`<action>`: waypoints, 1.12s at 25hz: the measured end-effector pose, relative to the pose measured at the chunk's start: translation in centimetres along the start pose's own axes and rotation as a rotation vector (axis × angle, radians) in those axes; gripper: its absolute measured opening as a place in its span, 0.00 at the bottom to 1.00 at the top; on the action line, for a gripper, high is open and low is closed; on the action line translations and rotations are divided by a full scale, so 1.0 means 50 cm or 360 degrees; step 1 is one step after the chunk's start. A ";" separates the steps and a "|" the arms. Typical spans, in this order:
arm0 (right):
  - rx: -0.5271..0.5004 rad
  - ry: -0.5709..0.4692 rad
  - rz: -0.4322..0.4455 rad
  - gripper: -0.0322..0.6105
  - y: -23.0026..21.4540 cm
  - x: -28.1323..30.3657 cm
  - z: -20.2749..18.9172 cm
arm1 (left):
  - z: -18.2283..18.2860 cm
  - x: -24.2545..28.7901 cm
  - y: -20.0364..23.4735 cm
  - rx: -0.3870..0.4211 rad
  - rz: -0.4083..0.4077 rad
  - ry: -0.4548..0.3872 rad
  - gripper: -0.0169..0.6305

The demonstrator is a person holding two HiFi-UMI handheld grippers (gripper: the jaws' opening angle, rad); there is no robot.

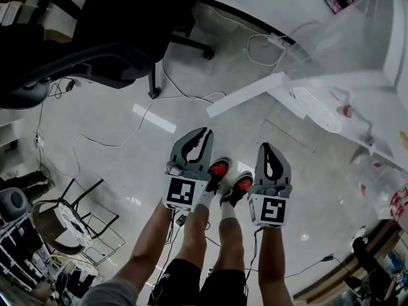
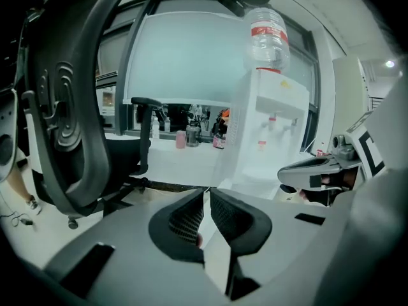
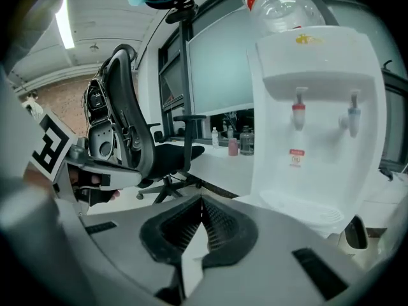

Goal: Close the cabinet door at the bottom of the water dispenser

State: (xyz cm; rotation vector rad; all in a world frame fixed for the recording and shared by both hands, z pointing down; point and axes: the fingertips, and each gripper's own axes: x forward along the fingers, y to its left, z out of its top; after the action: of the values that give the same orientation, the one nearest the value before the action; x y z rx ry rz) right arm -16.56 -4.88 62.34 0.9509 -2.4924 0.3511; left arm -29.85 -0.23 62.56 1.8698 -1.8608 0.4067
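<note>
Both shut, left claw (image 1: 204, 132), right claw (image 1: 267, 146), cabinet door (image 1: 247, 94) open ahead, untouched

Office interior, glossy pale floor (image 1: 108, 116)
A black chair (image 1: 95, 43) stands by a wide window (image 2: 185, 56); cables (image 1: 118, 146) trail across the floor, bottles (image 2: 191, 132) line the ledge, and a strip light (image 3: 64, 21) glows overhead.
</note>
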 end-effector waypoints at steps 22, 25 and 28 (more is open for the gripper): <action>0.0019 0.0093 0.0010 0.08 -0.010 0.124 -0.145 | -0.231 0.176 0.077 0.0092 -0.0064 0.0238 0.35; 0.0021 0.0098 0.0002 0.08 -0.015 0.130 -0.155 | -0.244 0.191 0.080 0.0128 -0.0073 0.0261 0.35; 0.0029 0.0107 -0.0005 0.08 -0.017 0.136 -0.164 | -0.253 0.198 0.082 0.0132 -0.0083 0.0267 0.35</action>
State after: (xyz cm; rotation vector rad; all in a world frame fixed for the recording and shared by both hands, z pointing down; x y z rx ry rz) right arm -17.90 -6.21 72.84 0.9351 -2.4307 0.3987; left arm -32.11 -2.02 78.90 1.8713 -1.7051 0.6122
